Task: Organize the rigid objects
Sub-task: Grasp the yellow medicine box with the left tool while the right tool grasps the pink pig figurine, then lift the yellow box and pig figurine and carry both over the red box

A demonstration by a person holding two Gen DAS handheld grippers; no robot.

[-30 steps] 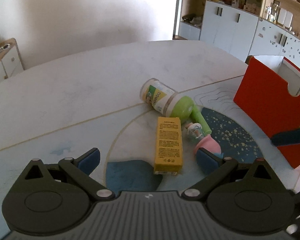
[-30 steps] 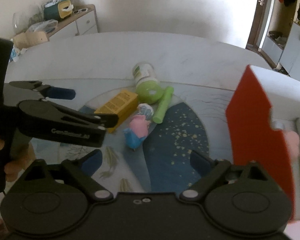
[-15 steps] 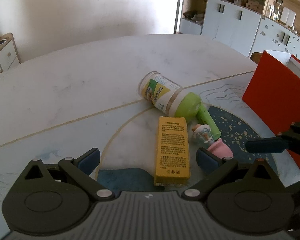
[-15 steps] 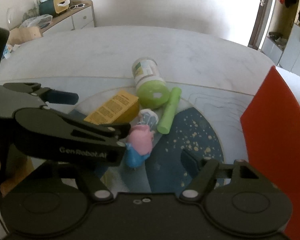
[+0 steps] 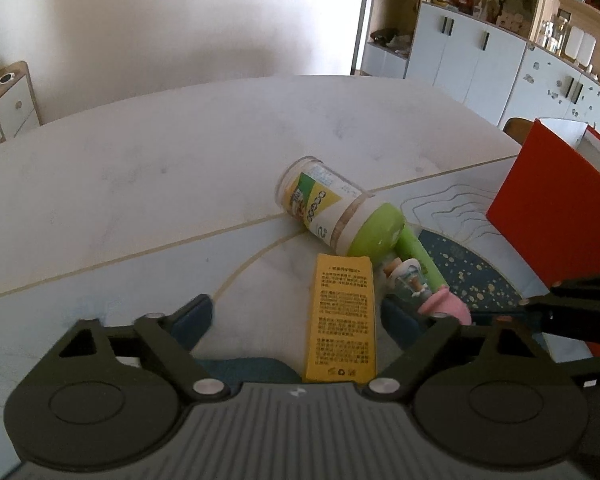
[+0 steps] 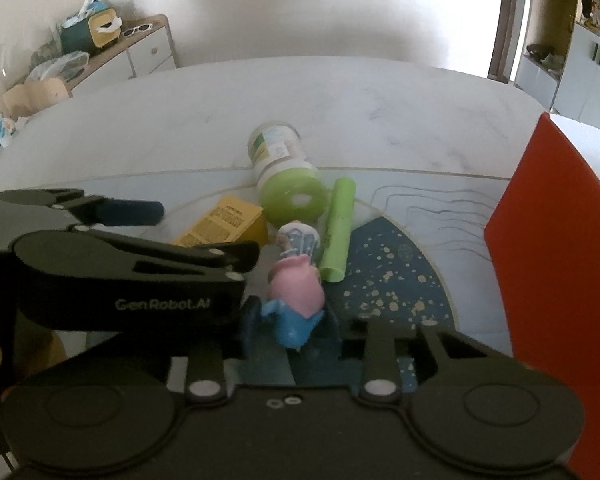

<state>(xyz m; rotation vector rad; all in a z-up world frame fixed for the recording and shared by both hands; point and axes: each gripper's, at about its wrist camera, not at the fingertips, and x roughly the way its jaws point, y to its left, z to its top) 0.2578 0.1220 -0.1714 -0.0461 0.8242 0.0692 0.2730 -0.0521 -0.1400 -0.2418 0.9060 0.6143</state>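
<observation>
A yellow box (image 5: 342,316) lies flat between the fingers of my left gripper (image 5: 296,308), whose jaws are closing with the pads still clear of the box. My right gripper (image 6: 290,320) is closing too, and its pads touch both sides of a pink and blue toy figure (image 6: 296,284). Just beyond the figure lies a small corked glass bottle (image 6: 300,238). A jar with a green lid (image 5: 328,208) lies on its side behind, with a green tube (image 5: 418,256) next to it. In the right wrist view the left gripper (image 6: 188,232) straddles the yellow box (image 6: 224,222).
A tall red box (image 5: 556,208) stands at the right, close to the objects. The white table (image 5: 180,168) stretches away beyond the jar. A low sideboard (image 6: 148,40) with clutter and white cupboards (image 5: 460,52) stand past the table's edge.
Both grippers have come forward and down onto the pile. The right jaws have narrowed from wide to touching the toy figure. The left jaws have narrowed a little around the yellow box.
</observation>
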